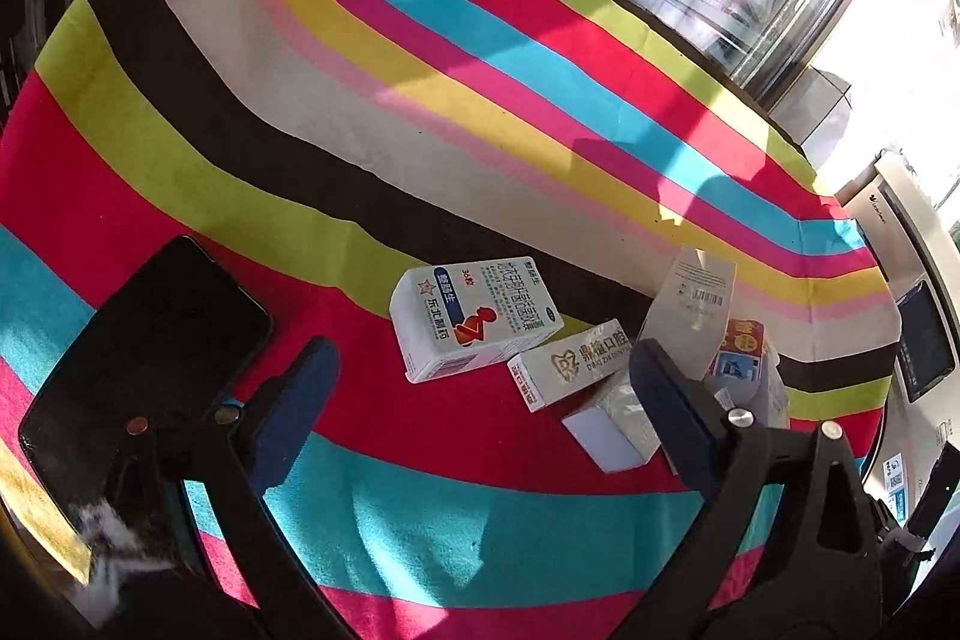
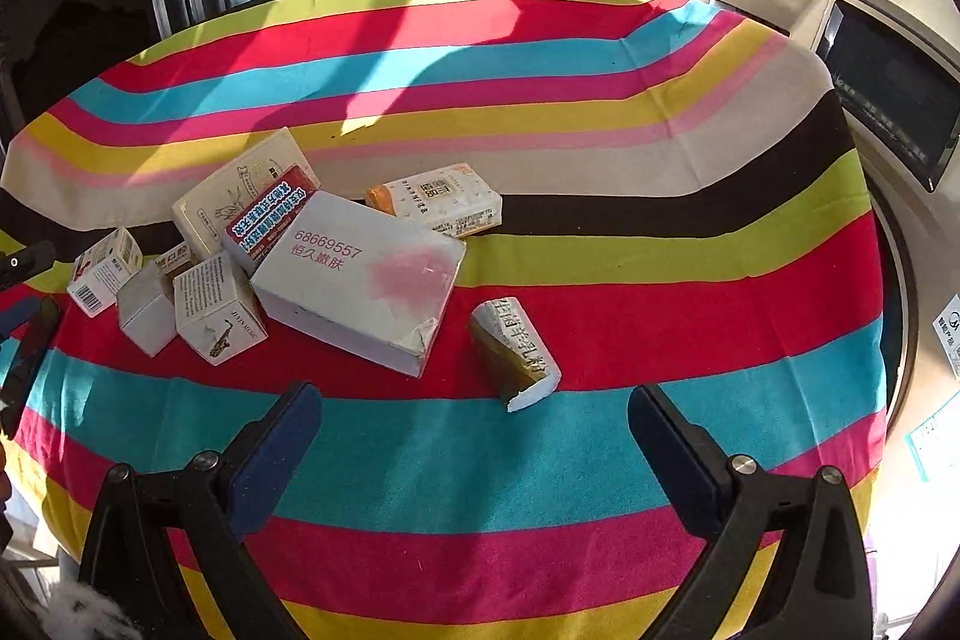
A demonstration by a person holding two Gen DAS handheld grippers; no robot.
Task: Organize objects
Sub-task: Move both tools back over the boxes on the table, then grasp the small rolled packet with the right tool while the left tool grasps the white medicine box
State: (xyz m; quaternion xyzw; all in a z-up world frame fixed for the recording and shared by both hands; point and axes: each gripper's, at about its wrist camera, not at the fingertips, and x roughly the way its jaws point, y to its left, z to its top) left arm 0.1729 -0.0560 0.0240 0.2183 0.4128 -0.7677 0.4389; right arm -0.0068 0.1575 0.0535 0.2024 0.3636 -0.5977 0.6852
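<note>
A heap of small cartons lies on the striped tablecloth [image 2: 540, 460]. In the right wrist view, a large white box with pink print [image 2: 360, 280] leans on a red-and-blue box [image 2: 264, 220] and a cream box [image 2: 228, 196]. Beside them are a tissue pack [image 2: 438, 199], a crushed gold-and-white carton [image 2: 516, 352] and a saxophone-print box [image 2: 219, 310]. My right gripper [image 2: 474, 400] is open, short of the crushed carton. My left gripper [image 1: 483, 349] is open with nothing between its pads. Just ahead of it lie a white medicine box [image 1: 474, 319] and a gold-lettered box [image 1: 570, 364].
A black phone [image 1: 150, 352] lies flat by the left gripper's left finger. A washing machine [image 2: 840, 40] stands tight against the table's right side. Windows run behind the far edge. Striped cloth stretches bare beyond the heap.
</note>
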